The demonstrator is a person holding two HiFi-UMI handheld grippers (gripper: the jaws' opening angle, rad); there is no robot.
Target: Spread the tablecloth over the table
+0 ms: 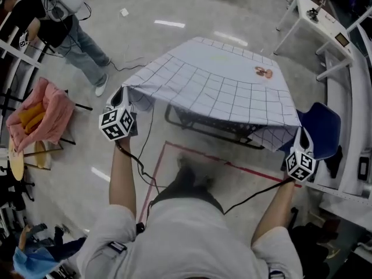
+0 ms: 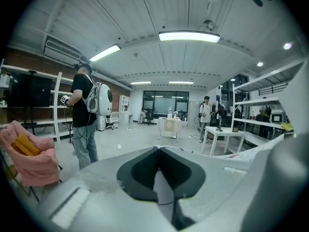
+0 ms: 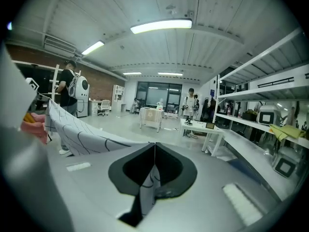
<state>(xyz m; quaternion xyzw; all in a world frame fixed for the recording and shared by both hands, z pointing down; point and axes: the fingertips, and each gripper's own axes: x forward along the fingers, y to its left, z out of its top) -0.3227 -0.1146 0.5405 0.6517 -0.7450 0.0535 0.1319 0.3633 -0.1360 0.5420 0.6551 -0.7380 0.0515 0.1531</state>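
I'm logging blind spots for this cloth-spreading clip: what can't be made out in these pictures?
- Head view: the table top is hidden under the tablecloth; only a dark table frame shows beneath.
- Head view: the small brown thing lying on the cloth is too small to identify.
- Head view: how far the cloth hangs down the far side is hidden behind the cloth itself.

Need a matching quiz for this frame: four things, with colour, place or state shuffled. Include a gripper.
Things:
1 tablecloth
2 chair
3 left gripper
4 pink cloth

Descriptions:
a blue, at right
b shut on the tablecloth's near left corner
c white with dark grid lines
d heaped at far left

Pairs: 1-c, 2-a, 3-b, 4-d
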